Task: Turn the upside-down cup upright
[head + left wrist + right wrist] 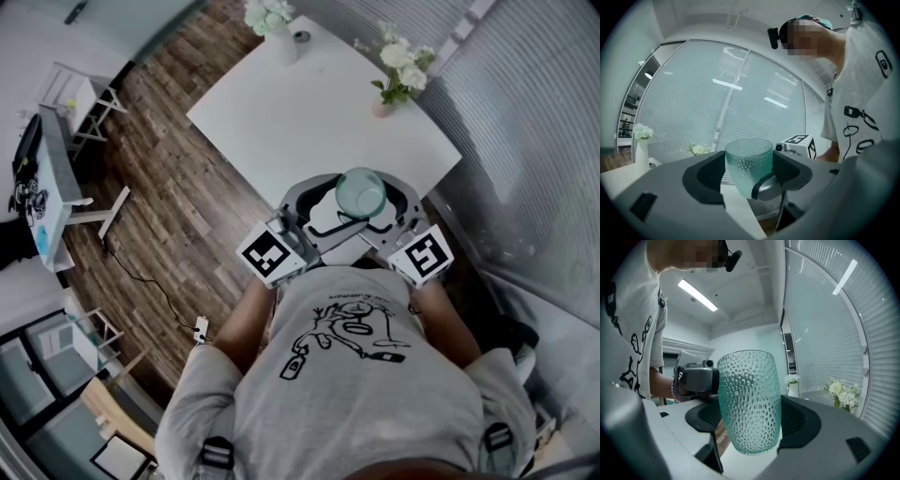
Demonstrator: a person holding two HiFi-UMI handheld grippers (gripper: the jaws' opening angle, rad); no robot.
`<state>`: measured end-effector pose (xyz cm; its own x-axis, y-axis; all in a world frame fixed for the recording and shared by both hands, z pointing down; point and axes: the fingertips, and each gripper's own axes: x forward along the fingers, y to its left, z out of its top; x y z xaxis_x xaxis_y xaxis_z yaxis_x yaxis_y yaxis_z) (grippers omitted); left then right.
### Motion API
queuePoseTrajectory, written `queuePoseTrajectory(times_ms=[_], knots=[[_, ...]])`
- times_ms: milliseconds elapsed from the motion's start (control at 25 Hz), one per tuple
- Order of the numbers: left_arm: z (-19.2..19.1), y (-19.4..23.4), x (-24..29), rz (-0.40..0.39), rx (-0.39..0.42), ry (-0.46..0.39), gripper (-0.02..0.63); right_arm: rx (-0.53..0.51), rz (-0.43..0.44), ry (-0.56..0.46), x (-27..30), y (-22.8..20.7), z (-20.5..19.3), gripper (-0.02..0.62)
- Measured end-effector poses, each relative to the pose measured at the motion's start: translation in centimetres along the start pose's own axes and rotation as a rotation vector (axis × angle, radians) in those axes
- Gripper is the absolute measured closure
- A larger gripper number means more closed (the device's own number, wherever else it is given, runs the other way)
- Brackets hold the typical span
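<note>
The teal dimpled glass cup (361, 192) hangs above the near edge of the white table (281, 112), mouth up. In the right gripper view the cup (749, 401) stands upright and fills the gap between the two dark pads, so my right gripper (749, 420) is shut on it. In the left gripper view the same cup (749, 164) sits between the widely spread jaws of my left gripper (749, 176), and a finger of the right gripper (765, 188) clasps its lower part. The two grippers face each other, left gripper (319, 211) and right gripper (389, 211).
Two vases of white flowers stand on the table, one at the far corner (272, 23) and one by the right edge (398, 70). A window wall with blinds (525, 141) runs along the right. Wooden floor (178, 178) and a desk (47, 187) lie to the left.
</note>
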<state>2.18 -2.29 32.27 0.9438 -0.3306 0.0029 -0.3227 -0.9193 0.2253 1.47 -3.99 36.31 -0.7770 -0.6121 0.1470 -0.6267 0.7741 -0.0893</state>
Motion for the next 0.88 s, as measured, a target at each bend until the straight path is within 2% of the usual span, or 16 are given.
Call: queuePoseTrajectory(times_ms=[200,440,880], knots=[[-0.6,0.1,0.0,0.008,0.024,0.032,0.296,0.002,0.012,0.025,0.2,0.0,-0.8,0.23],[-1.9,0.1,0.3,0.017,0.12,0.108,0.296,-0.004,0.023,0.095,0.6,0.0,-2.5,0.23],[-4.2,0.4,-0.2,0.034,0.15,0.16,0.296,0.038,0.063,0.18,1.2,0.7,-5.5,0.23]])
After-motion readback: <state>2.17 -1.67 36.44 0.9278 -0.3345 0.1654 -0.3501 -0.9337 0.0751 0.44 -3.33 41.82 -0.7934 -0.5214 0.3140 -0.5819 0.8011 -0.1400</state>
